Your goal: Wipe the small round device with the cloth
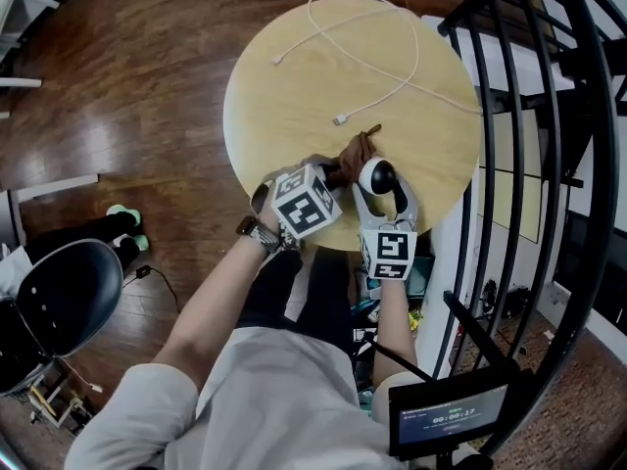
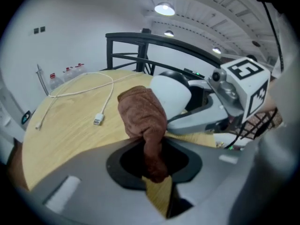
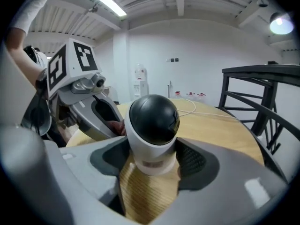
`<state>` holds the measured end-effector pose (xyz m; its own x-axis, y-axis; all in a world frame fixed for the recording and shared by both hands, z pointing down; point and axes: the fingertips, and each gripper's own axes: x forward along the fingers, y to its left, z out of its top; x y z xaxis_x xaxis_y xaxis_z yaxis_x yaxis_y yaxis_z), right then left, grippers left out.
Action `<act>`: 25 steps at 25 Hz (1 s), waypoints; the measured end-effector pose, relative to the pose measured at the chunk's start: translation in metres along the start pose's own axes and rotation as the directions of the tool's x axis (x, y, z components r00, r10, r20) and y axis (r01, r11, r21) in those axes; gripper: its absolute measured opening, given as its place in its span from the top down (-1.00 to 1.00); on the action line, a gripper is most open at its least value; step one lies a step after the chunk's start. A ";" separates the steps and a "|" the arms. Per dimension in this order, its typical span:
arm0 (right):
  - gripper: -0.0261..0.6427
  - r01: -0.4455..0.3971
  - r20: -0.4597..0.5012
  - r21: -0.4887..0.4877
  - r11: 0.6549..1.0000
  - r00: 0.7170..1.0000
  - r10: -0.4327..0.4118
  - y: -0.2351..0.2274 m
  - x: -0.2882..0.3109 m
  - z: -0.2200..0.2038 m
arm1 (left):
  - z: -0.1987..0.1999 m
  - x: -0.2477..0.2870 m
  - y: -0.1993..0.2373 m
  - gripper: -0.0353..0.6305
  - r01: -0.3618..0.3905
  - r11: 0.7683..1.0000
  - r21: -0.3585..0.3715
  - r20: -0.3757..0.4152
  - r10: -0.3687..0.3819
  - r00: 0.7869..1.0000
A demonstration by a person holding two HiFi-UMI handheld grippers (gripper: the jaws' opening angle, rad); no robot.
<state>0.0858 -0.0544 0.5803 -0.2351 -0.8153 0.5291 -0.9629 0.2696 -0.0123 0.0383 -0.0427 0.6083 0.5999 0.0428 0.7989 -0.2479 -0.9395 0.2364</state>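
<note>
Left claw (image 2: 151, 165) clamped on brown cloth (image 2: 140, 116), right claw (image 3: 152, 161) gripping round device (image 3: 152, 123)

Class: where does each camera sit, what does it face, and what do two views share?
Head view: on the head, steeply down at the table; forearms show.
Left gripper view: on left claw, along jaws gripping the cloth.
Right gripper view: on right claw, along jaws holding the small round device; arm visible.
Shared: both gripper views show the cable.
</note>
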 end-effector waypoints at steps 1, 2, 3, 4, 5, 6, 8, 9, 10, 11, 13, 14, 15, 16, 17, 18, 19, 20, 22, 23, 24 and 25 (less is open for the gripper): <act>-0.01 0.034 0.003 0.019 0.999 0.999 -0.034 0.000 0.002 0.000 | 0.000 -0.005 0.003 0.62 -0.015 1.000 -0.012 -0.004 0.015 1.000; -0.01 0.070 0.004 0.041 0.997 0.998 -0.071 -0.001 0.004 0.000 | 0.000 -0.010 0.006 0.62 -0.027 0.999 -0.031 -0.005 0.027 1.000; -0.01 0.111 0.001 0.064 0.992 0.994 -0.111 -0.001 0.006 0.001 | 0.001 -0.016 0.010 0.62 -0.040 0.998 -0.050 -0.003 0.040 0.999; -0.01 0.154 -0.007 0.085 0.984 0.988 -0.154 -0.001 0.008 0.001 | 0.003 -0.021 0.013 0.62 -0.050 0.996 -0.067 0.002 0.051 0.999; -0.01 0.199 -0.022 0.106 0.974 0.980 -0.198 -0.002 0.010 0.001 | 0.006 -0.027 0.016 0.62 -0.057 0.995 -0.080 0.009 0.058 0.998; -0.01 0.243 -0.044 0.128 0.962 0.970 -0.239 -0.002 0.012 0.001 | 0.010 -0.033 0.017 0.62 -0.059 0.994 -0.087 0.017 0.061 0.998; -0.01 0.303 -0.091 0.170 0.938 0.952 -0.291 -0.002 0.013 0.000 | 0.016 -0.042 0.016 0.62 -0.062 0.994 -0.089 0.031 0.065 0.997; -0.01 0.308 -0.107 0.182 0.934 0.950 -0.292 -0.001 0.012 -0.001 | 0.019 -0.045 0.015 0.62 -0.064 0.994 -0.084 0.039 0.068 0.997; -0.01 0.294 -0.112 0.179 0.939 0.954 -0.277 0.001 0.010 0.001 | 0.022 -0.049 0.014 0.62 -0.066 0.995 -0.078 0.049 0.070 0.996; -0.01 0.264 -0.104 0.156 0.952 0.963 -0.250 0.004 0.006 0.004 | 0.026 -0.052 0.012 0.62 -0.066 0.995 -0.072 0.065 0.071 0.995; -0.01 0.182 -0.054 0.041 0.982 0.982 -0.180 0.009 -0.003 0.013 | 0.036 -0.061 0.010 0.62 -0.073 0.996 -0.054 0.100 0.078 0.992; -0.01 0.139 -0.024 -0.042 0.989 0.990 -0.141 0.010 -0.007 0.017 | 0.041 -0.066 0.009 0.62 -0.082 0.996 -0.038 0.120 0.086 0.989; -0.02 0.094 -0.002 -0.124 0.988 0.995 -0.095 0.010 -0.009 0.018 | 0.048 -0.071 0.007 0.62 -0.095 0.995 -0.017 0.145 0.097 0.985; -0.02 0.041 0.005 -0.193 0.980 0.999 -0.041 0.008 -0.008 0.015 | 0.055 -0.077 0.005 0.62 -0.109 0.994 0.008 0.174 0.106 0.979; -0.04 -0.020 -0.003 -0.244 0.970 1.000 0.020 0.006 -0.006 0.011 | 0.063 -0.081 0.001 0.62 -0.122 0.992 0.038 0.206 0.112 0.972; -0.05 -0.084 -0.020 -0.284 0.955 0.996 0.082 0.005 -0.003 0.006 | 0.071 -0.085 -0.004 0.62 -0.135 0.988 0.074 0.236 0.114 0.965; -0.06 -0.147 -0.042 -0.321 0.936 0.989 0.141 0.004 0.000 0.003 | 0.078 -0.087 -0.010 0.62 -0.145 0.982 0.118 0.260 0.111 0.959; -0.06 -0.206 -0.066 -0.356 0.911 0.979 0.195 0.003 0.002 0.001 | 0.083 -0.087 -0.016 0.62 -0.154 0.975 0.163 0.272 0.105 0.957; -0.06 -0.307 -0.111 -0.399 0.864 0.952 0.286 0.004 0.005 0.001 | 0.086 -0.080 -0.024 0.62 -0.167 0.959 0.229 0.251 0.108 0.962; -0.06 -0.347 -0.122 -0.398 0.849 0.938 0.326 0.005 0.008 0.002 | 0.083 -0.073 -0.024 0.62 -0.174 0.953 0.249 0.224 0.119 0.967; -0.06 -0.376 -0.123 -0.388 0.841 0.926 0.357 0.005 0.010 0.003 | 0.079 -0.065 -0.023 0.62 -0.180 0.948 0.262 0.194 0.131 0.972; -0.05 -0.394 -0.119 -0.375 0.839 0.918 0.378 0.004 0.012 0.003 | 0.075 -0.057 -0.022 0.62 -0.181 0.946 0.269 0.170 0.138 0.976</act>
<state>0.0788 -0.0645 0.5841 -0.5638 -0.5858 0.5822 -0.6656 0.7396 0.0996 0.0665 -0.0498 0.5161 0.6805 -0.1458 0.7181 -0.1387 -0.9879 -0.0692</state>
